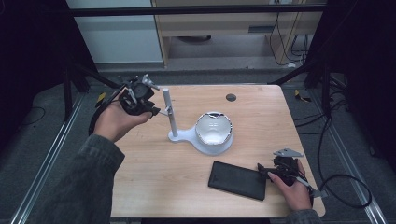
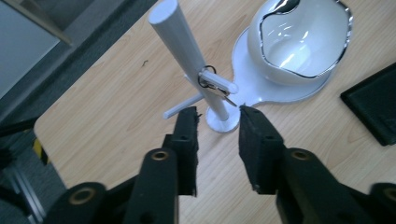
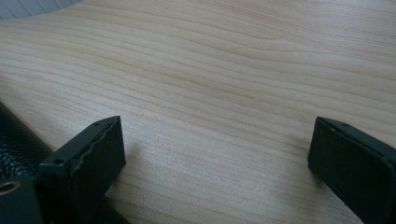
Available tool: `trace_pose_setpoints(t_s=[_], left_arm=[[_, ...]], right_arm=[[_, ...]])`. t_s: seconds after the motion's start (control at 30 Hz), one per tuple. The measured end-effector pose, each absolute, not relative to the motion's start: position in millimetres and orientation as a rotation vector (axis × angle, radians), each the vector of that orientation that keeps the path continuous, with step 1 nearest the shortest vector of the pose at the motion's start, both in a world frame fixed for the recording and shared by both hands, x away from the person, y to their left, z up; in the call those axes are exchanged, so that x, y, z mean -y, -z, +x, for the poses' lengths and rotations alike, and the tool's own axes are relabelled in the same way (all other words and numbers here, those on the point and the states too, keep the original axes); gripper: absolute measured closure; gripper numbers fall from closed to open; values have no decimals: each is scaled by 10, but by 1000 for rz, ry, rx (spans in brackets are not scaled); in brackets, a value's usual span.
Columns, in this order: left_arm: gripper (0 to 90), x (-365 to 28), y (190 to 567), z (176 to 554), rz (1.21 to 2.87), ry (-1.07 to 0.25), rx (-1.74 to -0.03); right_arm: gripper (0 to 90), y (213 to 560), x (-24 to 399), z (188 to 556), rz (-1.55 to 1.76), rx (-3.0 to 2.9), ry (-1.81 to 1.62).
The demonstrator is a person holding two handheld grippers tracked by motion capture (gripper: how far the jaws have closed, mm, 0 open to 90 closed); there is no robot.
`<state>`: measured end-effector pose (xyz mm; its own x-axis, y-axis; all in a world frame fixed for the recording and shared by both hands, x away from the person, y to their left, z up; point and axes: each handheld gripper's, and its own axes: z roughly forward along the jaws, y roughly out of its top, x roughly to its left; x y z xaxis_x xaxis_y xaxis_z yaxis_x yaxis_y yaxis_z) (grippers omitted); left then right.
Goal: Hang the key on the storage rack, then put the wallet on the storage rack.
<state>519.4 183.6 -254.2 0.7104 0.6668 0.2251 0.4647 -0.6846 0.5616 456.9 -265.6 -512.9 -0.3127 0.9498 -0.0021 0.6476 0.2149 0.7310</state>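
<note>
Left gripper [image 2: 218, 114], jaws apart and empty, sits just short of the keys [image 2: 215, 88] hanging on the white stand [image 2: 187, 51]; right gripper [image 3: 215, 144] rests wide open, empty, well away from the stand beside the black wallet [image 1: 238, 179].

table [image 1: 154, 186]: stand [image 1: 173, 122] near centre, post upright at its left end, bowl [image 1: 214, 129] on its base to the right. key [image 2: 215, 88] hangs on a peg partway up the post. wallet [image 1: 238, 180] flat in front of the bowl, toward the near right. left gripper [image 1: 152, 108] just left of the post, right gripper [image 1: 262, 171] at the wallet's right edge.
</note>
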Motion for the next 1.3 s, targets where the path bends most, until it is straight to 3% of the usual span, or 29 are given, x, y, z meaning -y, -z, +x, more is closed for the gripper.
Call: trace_pose_setpoints(t_s=[0.17, 0.37, 0.77, 1.1, 1.17, 1.3], left_arm=[[595, -1941, 2796, 4865, 2337, -597, -793], [522, -1964, 3114, 4620, 2337, -578, -727], [496, -1880, 3646, 4542, 2386, -454, -682], [678, -1579, 4100, 4520, 2421, -318, -582], [696, -1499, 4185, 4531, 2499, -286, -531], [784, -1437, 4284, 4524, 2464, -254, -543]], right_arm=[[41, 5127, 2656, 4570, 1476, -2041, -886], [40, 5125, 2656, 4571, 1478, -2041, -888], [37, 5127, 2657, 4575, 1474, -2042, -885], [37, 5127, 2657, 4575, 1475, -2042, -884], [36, 5127, 2657, 4576, 1474, -2042, -884], [35, 5127, 2654, 4577, 1477, -2040, -883]])
